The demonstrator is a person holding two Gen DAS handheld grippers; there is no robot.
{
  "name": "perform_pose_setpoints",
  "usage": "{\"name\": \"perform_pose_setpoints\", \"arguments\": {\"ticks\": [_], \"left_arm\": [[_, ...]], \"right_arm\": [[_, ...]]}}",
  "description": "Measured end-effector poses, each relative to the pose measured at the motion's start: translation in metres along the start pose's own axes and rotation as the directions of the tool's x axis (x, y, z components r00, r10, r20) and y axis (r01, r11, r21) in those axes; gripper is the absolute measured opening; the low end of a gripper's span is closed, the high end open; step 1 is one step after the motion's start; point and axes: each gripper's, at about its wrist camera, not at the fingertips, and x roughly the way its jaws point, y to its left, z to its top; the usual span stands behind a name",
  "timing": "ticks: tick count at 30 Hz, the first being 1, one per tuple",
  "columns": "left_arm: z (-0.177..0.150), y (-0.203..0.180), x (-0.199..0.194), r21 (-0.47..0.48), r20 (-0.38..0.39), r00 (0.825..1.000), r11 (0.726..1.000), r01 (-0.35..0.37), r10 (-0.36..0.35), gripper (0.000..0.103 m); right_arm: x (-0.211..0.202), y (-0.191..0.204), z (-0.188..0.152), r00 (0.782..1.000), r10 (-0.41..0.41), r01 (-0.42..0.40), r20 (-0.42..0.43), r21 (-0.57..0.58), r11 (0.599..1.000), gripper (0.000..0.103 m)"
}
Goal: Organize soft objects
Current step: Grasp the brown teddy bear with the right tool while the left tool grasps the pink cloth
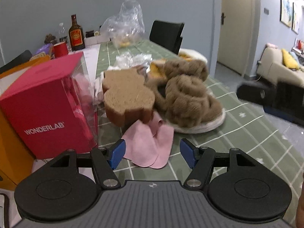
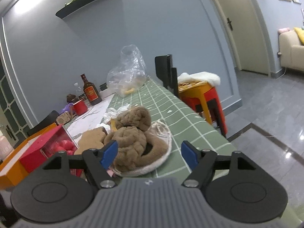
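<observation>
A pair of brown furry slippers (image 1: pixel 188 96) with white soles lies piled on the green checked tablecloth (image 1: pixel 237 125). A brown bear-shaped sponge (image 1: pixel 127 95) leans beside them on a pink cloth (image 1: pixel 150 148). My left gripper (image 1: pixel 153 154) is open and empty, just before the pink cloth. In the right wrist view the slippers (image 2: pixel 136 138) and the sponge (image 2: pixel 93 138) lie ahead. My right gripper (image 2: pixel 149 155) is open and empty, its left fingertip close to the near slipper.
A red WONDERLAB box (image 1: pixel 47 106) stands left of the sponge, with an orange box (image 1: pixel 11 148) behind it. Crumpled plastic bags (image 1: pixel 127 22), a brown bottle (image 1: pixel 76 34) and a red cup (image 1: pixel 60 49) stand further back. A black chair (image 2: pixel 167 72) and orange stool (image 2: pixel 205 98) flank the table's right edge.
</observation>
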Motion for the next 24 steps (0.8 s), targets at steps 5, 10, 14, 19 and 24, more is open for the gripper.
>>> {"name": "perform_pose_setpoints", "arguments": {"ticks": [5,10,14,19,24], "left_arm": [[0.004,0.007,0.016,-0.055,-0.037,0.999,0.998,0.000,-0.002,0.077],[0.005,0.014,0.025,-0.086,-0.044,0.999,0.996,-0.009,0.005,0.063],[0.007,0.006,0.027,-0.028,-0.027,1.000,1.000,-0.001,0.000,0.032],[0.002,-0.002,0.024,0.020,-0.009,1.000,1.000,0.000,0.000,0.013],[-0.001,-0.008,0.017,0.057,-0.011,1.000,0.998,-0.023,0.023,0.004]], "right_arm": [[0.038,0.023,0.014,0.997,0.020,-0.027,-0.072,-0.101,0.994,0.077],[0.070,0.041,0.016,0.986,0.035,-0.063,-0.165,-0.170,0.983,0.084],[0.090,0.051,0.008,0.976,0.013,-0.060,-0.216,-0.212,0.975,0.084],[0.100,0.064,-0.003,0.973,-0.107,0.028,-0.203,-0.360,0.933,0.061],[0.089,0.065,-0.003,0.979,-0.119,0.051,-0.164,-0.372,0.927,0.046]]}}
